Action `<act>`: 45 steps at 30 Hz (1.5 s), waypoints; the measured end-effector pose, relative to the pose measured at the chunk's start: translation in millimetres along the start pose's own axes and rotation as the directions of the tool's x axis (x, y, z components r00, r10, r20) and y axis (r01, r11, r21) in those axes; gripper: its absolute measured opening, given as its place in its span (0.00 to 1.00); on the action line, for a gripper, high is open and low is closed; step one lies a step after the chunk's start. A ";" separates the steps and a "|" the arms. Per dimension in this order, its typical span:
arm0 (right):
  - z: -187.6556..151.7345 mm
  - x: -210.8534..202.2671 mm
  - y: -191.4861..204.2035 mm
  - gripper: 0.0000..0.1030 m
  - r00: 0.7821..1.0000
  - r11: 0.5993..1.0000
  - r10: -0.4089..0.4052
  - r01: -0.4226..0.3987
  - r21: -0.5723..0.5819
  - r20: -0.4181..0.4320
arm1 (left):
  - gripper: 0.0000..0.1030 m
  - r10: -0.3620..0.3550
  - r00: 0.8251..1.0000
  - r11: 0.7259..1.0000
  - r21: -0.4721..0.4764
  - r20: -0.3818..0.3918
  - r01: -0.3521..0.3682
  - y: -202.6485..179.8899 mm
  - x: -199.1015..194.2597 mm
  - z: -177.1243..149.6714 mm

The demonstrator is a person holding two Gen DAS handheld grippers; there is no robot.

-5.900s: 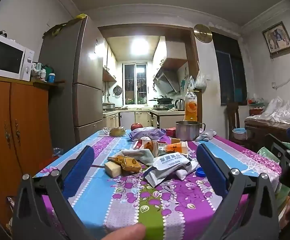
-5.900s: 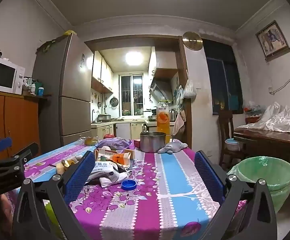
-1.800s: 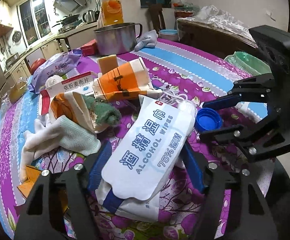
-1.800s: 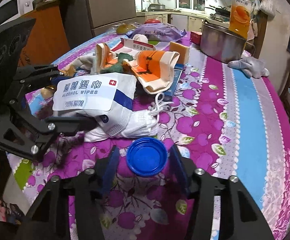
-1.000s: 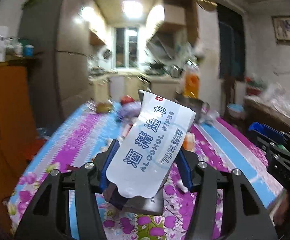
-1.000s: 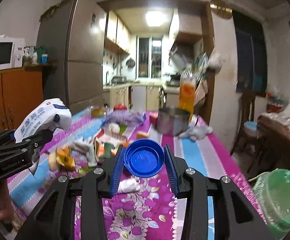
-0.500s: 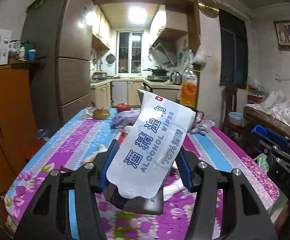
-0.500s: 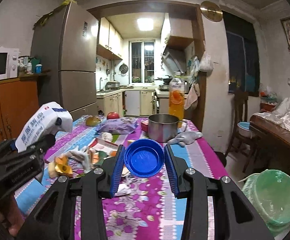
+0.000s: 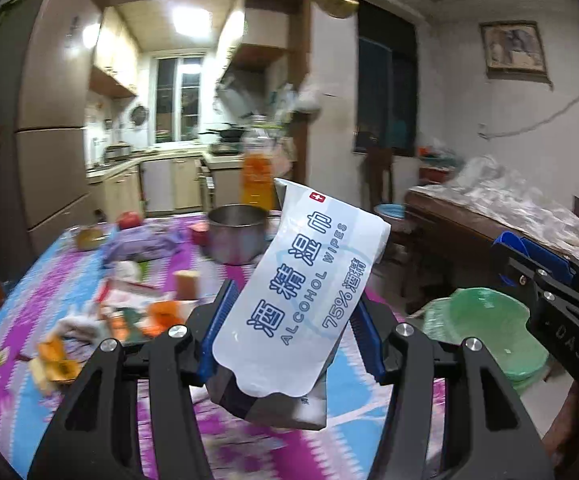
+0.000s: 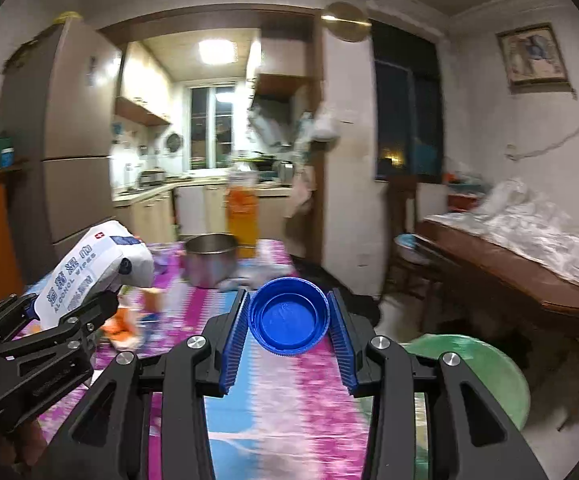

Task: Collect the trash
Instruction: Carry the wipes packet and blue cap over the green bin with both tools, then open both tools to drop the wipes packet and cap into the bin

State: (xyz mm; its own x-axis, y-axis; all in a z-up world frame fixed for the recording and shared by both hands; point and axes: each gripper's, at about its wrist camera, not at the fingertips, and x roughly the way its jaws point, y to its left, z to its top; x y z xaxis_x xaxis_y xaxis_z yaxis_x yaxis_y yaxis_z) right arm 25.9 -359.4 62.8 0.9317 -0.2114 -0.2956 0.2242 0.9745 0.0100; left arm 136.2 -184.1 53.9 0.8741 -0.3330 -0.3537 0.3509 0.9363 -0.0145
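Note:
My left gripper (image 9: 291,328) is shut on a white alcohol wipes pack (image 9: 301,300), held up above the table. The same pack (image 10: 93,268) shows at the left of the right wrist view, in the left gripper (image 10: 69,312). My right gripper (image 10: 288,316) is shut on a round blue bottle cap (image 10: 288,316), its hollow side facing the camera. A green-lined trash bin (image 9: 485,332) stands on the floor right of the table; in the right wrist view the bin (image 10: 477,364) lies low right, just beyond the right gripper. The right gripper (image 9: 529,256) shows at the right edge of the left wrist view.
The table with a purple and blue flowered cloth (image 9: 69,280) carries wrappers, a cloth, a steel pot (image 9: 235,232) and an orange drink bottle (image 9: 257,176). A wooden side table (image 10: 509,272) with plastic sheeting stands at the right. A fridge (image 10: 73,152) stands left.
Both grippers have swung to the right with their loads. The green bin has come further into both views, and the table clutter has slid leftward.

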 end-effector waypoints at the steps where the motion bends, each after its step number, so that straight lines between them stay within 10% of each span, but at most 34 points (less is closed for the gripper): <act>1: 0.4 1.3 -14.1 0.39 1.000 1.000 -0.023 0.024 0.006 -0.008 | 0.52 -0.022 1.000 1.000 0.011 -0.006 0.022 -13.0 5.4 1.1; 11: -10.1 33.0 -160.6 0.39 0.967 0.981 -0.168 0.184 0.068 -0.194 | 0.52 -0.197 0.969 0.974 0.087 -0.149 0.211 -107.9 64.3 0.6; 27: -62.4 150.9 -299.0 0.39 0.808 0.974 -0.088 0.193 0.120 -0.583 | 0.50 -0.294 0.746 0.923 0.024 -0.597 0.383 -213.0 180.4 -36.6; 45: -74.2 141.5 -314.1 0.39 0.789 0.970 -0.092 0.210 0.125 -0.607 | 0.50 -0.290 0.736 0.935 -0.016 -0.612 0.355 -224.1 199.6 -25.8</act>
State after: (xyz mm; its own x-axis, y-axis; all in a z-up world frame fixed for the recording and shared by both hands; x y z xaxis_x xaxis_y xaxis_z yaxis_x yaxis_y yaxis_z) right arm 66.2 -689.8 -53.0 0.5409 -0.2107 -0.8143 0.4485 0.8912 0.0673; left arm 223.3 -457.5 -37.6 0.3356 -0.4482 -0.8286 0.6331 0.7586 -0.1539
